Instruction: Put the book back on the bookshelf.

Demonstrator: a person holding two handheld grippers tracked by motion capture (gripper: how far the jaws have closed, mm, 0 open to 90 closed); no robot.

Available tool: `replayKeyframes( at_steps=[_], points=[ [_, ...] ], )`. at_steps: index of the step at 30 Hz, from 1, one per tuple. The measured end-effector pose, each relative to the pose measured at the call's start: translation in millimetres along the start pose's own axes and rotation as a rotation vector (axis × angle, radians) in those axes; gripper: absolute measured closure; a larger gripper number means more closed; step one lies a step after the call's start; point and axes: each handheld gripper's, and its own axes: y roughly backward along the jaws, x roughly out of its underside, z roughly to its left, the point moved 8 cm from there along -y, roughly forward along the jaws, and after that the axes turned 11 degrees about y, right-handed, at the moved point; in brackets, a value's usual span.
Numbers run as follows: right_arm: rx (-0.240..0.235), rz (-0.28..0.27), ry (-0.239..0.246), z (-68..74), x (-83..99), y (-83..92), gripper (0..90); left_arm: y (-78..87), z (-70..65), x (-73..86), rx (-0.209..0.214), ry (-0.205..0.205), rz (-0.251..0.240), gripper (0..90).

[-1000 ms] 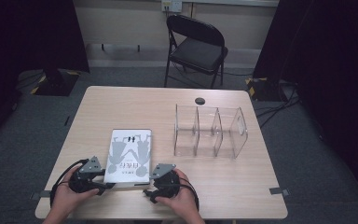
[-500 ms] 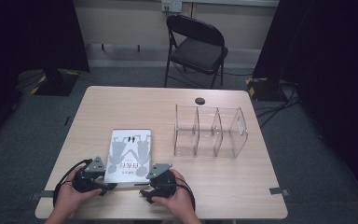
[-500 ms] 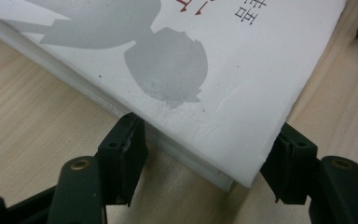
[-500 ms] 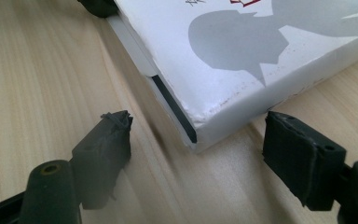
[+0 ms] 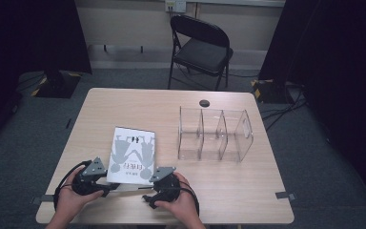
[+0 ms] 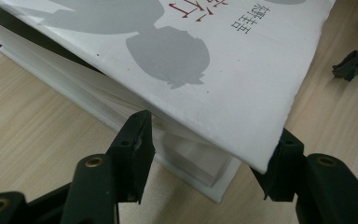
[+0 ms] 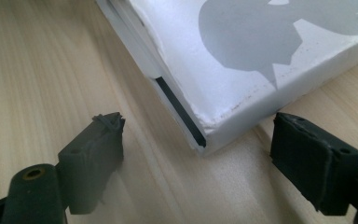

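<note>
- Left gripper (image 5: 106,185): the fingers (image 6: 135,144) sit around the near corner of the book (image 5: 132,155). One is tucked under the lifted front cover against the page block, the other is at the cover's outer edge. They've just been closing, with that corner between them, but I can't tell if the pads are really pressing yet.
- Right gripper (image 5: 151,183): fingers (image 7: 93,149) spread wide, and they've just been opening. The book's other near corner pokes into the gap without touching either pad, so nothing is held there.
- Hands: both come in from the bottom edge of the high view, low over the tabletop (image 5: 124,105), each wrapped around its gripper and aimed at the book's near edge from either side.
- The book lies flat on the tabletop, front left, just beyond the grippers. The clear organizer (image 5: 214,134) stands well to its right.
- View differences: the left gripper view shows the cover peeled up off the pages, which the high view doesn't show. The right gripper view shows a dark slit along the book's edge near the corner. The high view gives the chair (image 5: 198,50) behind the tabletop.
</note>
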Motion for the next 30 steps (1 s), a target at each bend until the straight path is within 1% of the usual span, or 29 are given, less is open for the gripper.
replayKeyframes(
  at_steps=[1, 2, 3, 4, 5, 7, 8, 10, 11, 12, 14, 15, 17, 18, 20, 21, 22, 23, 24, 25, 26, 27, 28, 29, 30],
  points=[
    [0.000, 0.001, -0.002, 0.1, -0.1, -0.3, 14.7, 0.4, -0.1, -0.5, 0.001, 0.002, -0.001, 43.7],
    [0.007, 0.008, 0.017, 0.7, 0.6, -0.7, 14.5, 0.8, 0.1, -2.1, 0.000, 0.002, -0.012, 43.7],
    [0.007, 0.008, 0.017, 0.7, 0.6, -0.7, 14.5, 0.8, 0.1, -2.1, 0.000, 0.002, -0.012, 43.8],
    [0.004, 0.007, 0.021, 0.6, 0.5, -0.6, 14.5, 1.7, 0.1, -1.9, 0.003, 0.002, -0.002, 43.8],
    [0.001, 0.006, 0.020, 0.6, 0.7, -0.3, 14.7, 1.7, 0.0, -2.0, 0.005, 0.005, -0.003, 43.8],
    [0.014, -0.005, 0.012, -0.7, -0.4, 1.8, 14.7, 1.2, 0.0, -2.2, 0.011, 0.010, -0.009, 43.8],
    [0.017, -0.019, 0.014, -1.9, -2.3, 3.2, 14.7, 0.6, -0.7, -2.4, 0.015, 0.024, -0.016, 43.8],
    [0.029, -0.050, 0.012, -4.2, -7.3, 7.6, 14.7, -0.3, -0.9, -2.9, 0.015, 0.026, -0.025, 43.9],
    [0.037, -0.053, 0.014, -5.3, -9.3, 9.7, 14.7, 0.4, 0.1, -2.4, 0.013, 0.012, -0.011, 43.9],
    [0.045, -0.052, 0.016, -5.7, -11.2, 11.7, 14.7, 0.6, 0.2, -2.6, 0.013, 0.008, -0.007, 43.9],
    [0.067, -0.065, 0.033, -6.8, -17.1, 15.4, 14.7, 0.1, -0.9, -3.3, 0.014, 0.013, -0.011, 44.1],
    [0.067, -0.065, 0.033, -6.8, -17.1, 15.4, 14.7, 0.1, -0.9, -3.3, 0.014, 0.013, -0.011, 44.1],
    [0.087, -0.065, 0.041, -7.6, -19.5, 15.7, 14.7, -0.4, -1.4, -3.8, 0.018, 0.015, -0.014, 44.2],
    [0.098, -0.074, 0.053, -8.0, -22.5, 15.8, 14.7, -0.5, -1.3, -4.0, 0.016, 0.012, -0.012, 44.3],
    [0.105, -0.076, 0.057, -8.4, -24.1, 15.9, 14.7, -0.8, -1.2, -4.0, 0.017, 0.014, -0.011, 44.3],
    [0.104, -0.082, 0.067, -8.9, -26.3, 15.5, 14.7, -1.4, -1.6, -4.3, 0.021, 0.022, -0.016, 44.4],
    [0.101, -0.081, 0.065, -8.6, -28.2, 15.0, 14.7, -1.6, -1.3, -4.2, 0.021, 0.021, -0.014, 44.4],
    [0.108, -0.067, 0.087, -9.4, -31.5, 12.5, 14.6, -2.2, -1.6, -4.4, 0.024, 0.021, -0.014, 44.6],
    [0.112, -0.067, 0.100, -8.9, -34.1, 11.2, 14.6, -2.6, -1.6, -5.1, 0.024, 0.020, -0.015, 44.7],
    [0.112, -0.067, 0.100, -8.9, -34.1, 11.2, 14.6, -2.6, -1.6, -5.1, 0.024, 0.020, -0.015, 44.6],
    [0.120, -0.066, 0.124, -7.7, -39.8, 7.8, 14.6, -3.2, -3.2, -6.3, 0.029, 0.035, -0.025, 44.7],
    [0.120, -0.066, 0.124, -7.7, -39.8, 7.8, 14.6, -3.2, -3.2, -6.3, 0.029, 0.035, -0.025, 44.7],
    [0.121, -0.055, 0.140, -6.9, -42.0, 5.4, 14.6, -3.3, -3.3, -6.7, 0.029, 0.036, -0.025, 44.7],
    [0.130, -0.050, 0.149, -5.9, -44.3, 2.7, 14.6, -2.9, -2.7, -6.5, 0.027, 0.023, -0.014, 44.8],
    [0.133, -0.046, 0.164, -5.5, -46.4, -0.9, 13.0, -3.2, -3.0, -6.8, 0.025, 0.022, -0.013, 44.8]
  ],
)
